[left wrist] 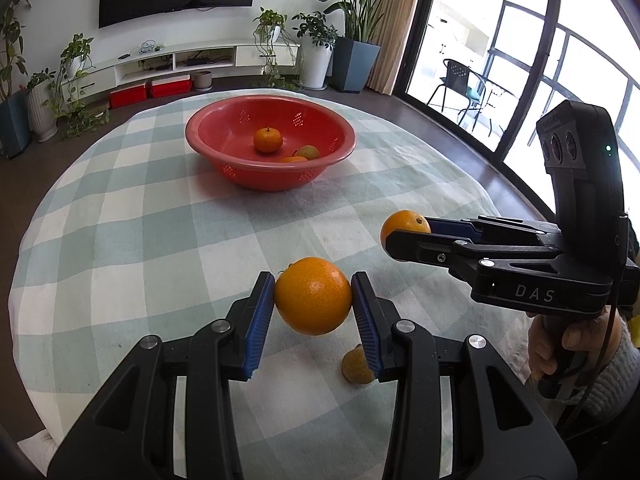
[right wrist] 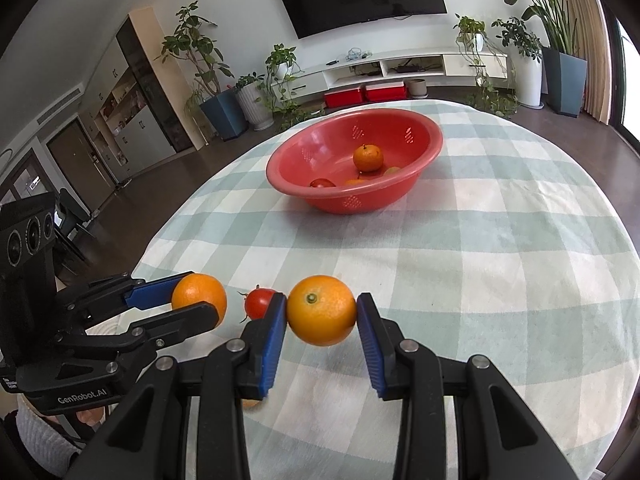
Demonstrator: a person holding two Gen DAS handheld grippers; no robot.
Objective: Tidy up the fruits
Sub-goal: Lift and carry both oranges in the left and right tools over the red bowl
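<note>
Oranges sit in both grippers, one apiece, held up over the checked cloth point(left wrist: 132, 216). Farthest left, the left gripper point(left wrist: 313, 296) has its blue pads pressed against either side of a large orange point(left wrist: 313, 295), pinching it clear of the table. Below it, just beside its right finger, a small dull yellow-brown fruit point(left wrist: 356, 368) lies on the cloth. In the right wrist view a tomato point(right wrist: 259, 302) shows between the two grippers, partly hidden behind a blue pad; whether it touches that pad I cannot tell. Further right, the right gripper point(right wrist: 322, 312) squeezes a second orange point(right wrist: 321, 310) between its pads, stem scar facing the camera. Beyond them, toward the far side of the table, stands the red bowl point(left wrist: 208, 120), well apart from both grippers. Inside it sits a tangerine point(left wrist: 267, 139) near the middle, with a few more fruits half hidden behind the near rim, one of them red point(right wrist: 322, 183).
</note>
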